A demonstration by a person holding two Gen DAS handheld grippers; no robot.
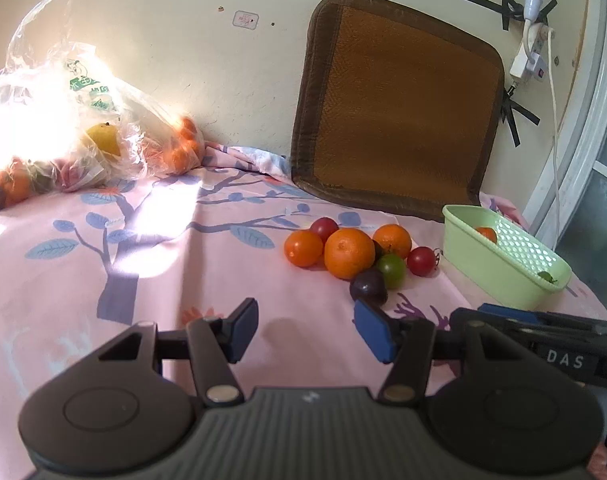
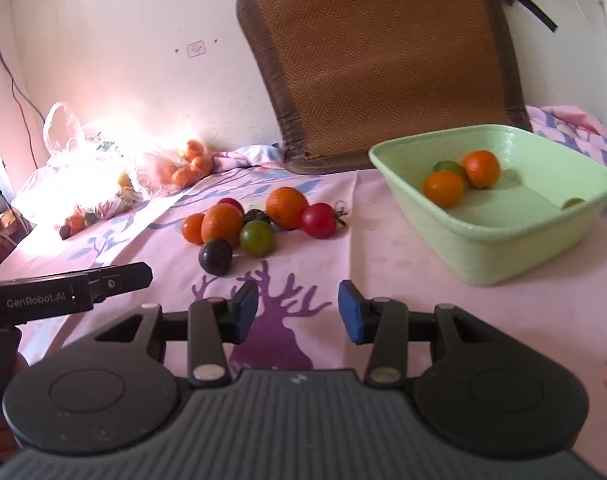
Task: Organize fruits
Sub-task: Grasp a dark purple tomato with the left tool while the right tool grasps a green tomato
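Holding two oranges [image 2: 443, 188], green basket [image 2: 503, 256], lime [image 2: 447, 167]

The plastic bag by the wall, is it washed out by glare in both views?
Left wrist view: sunlight blows out the left half of the plastic bag to white, and a bright patch spills onto the pink cloth. Right wrist view: same glare, smaller; the fruit pile stays clearly lit.

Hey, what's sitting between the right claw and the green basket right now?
Nothing: only bare pink sheet separates the right claw from the green basket, as the right wrist view shows.
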